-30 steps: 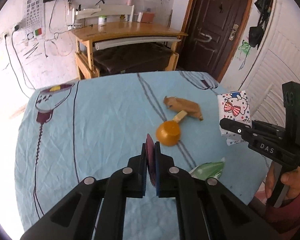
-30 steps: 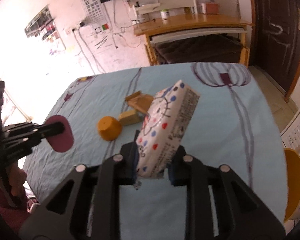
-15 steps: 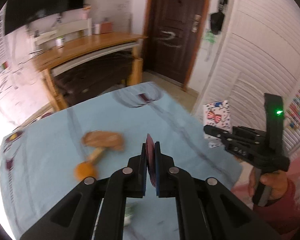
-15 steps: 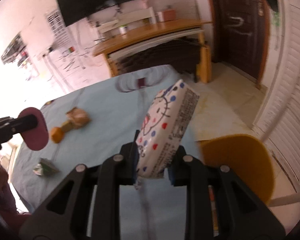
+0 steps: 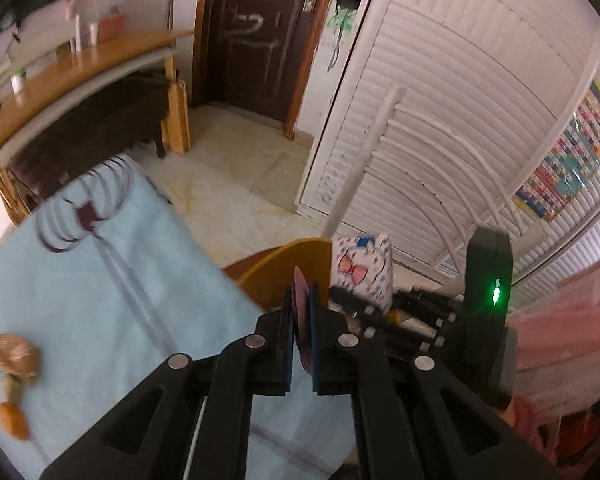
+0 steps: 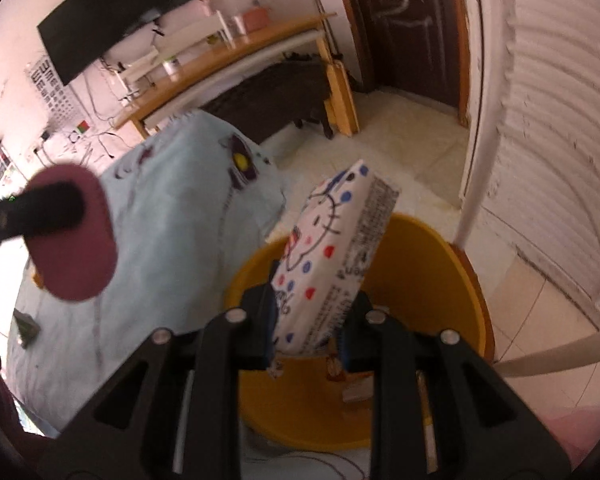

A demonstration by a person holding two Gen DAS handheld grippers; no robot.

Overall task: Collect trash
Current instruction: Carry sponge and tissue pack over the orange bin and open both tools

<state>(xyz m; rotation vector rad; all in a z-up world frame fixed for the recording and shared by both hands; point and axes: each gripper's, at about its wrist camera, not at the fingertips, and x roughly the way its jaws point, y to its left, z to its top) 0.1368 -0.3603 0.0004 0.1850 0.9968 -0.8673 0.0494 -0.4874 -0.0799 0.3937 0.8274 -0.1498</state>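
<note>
Clamped in the right claw (image 6: pixel 308 320): a white tissue pack (image 6: pixel 332 256) printed with a cartoon cat face, red and blue dots and a red bow, tilted up and away, fine print along its side too small to read. Hangs directly above the open yellow bin (image 6: pixel 452 280), with scraps of paper lying in the bin's bottom. Pinched edge-on in the left claw (image 5: pixel 302 332), jaws all but closed: a thin maroon oval disc (image 5: pixel 300 320), seen flat-faced from the right wrist view (image 6: pixel 76 240), held over the edge of the surface. Seen from the left wrist, tissue pack (image 5: pixel 362 270) just beyond the disc, with the bin's rim (image 5: pixel 284 256) behind both. To the left, the surface under a light blue cloth (image 5: pixel 112 300) with dark line drawings; on it, blurred, a crumpled brown wrapper (image 5: pixel 16 356), an orange round piece (image 5: pixel 14 420) and, from the right wrist view, a small green packet (image 6: pixel 26 326). Farther out: white louvred doors (image 5: pixel 440 120), a dark brown door (image 5: pixel 256 36) with white scrawls, a wooden desk (image 6: pixel 228 60), a wall-mounted black screen (image 6: pixel 112 20) and an eye chart (image 6: pixel 52 80).
</note>
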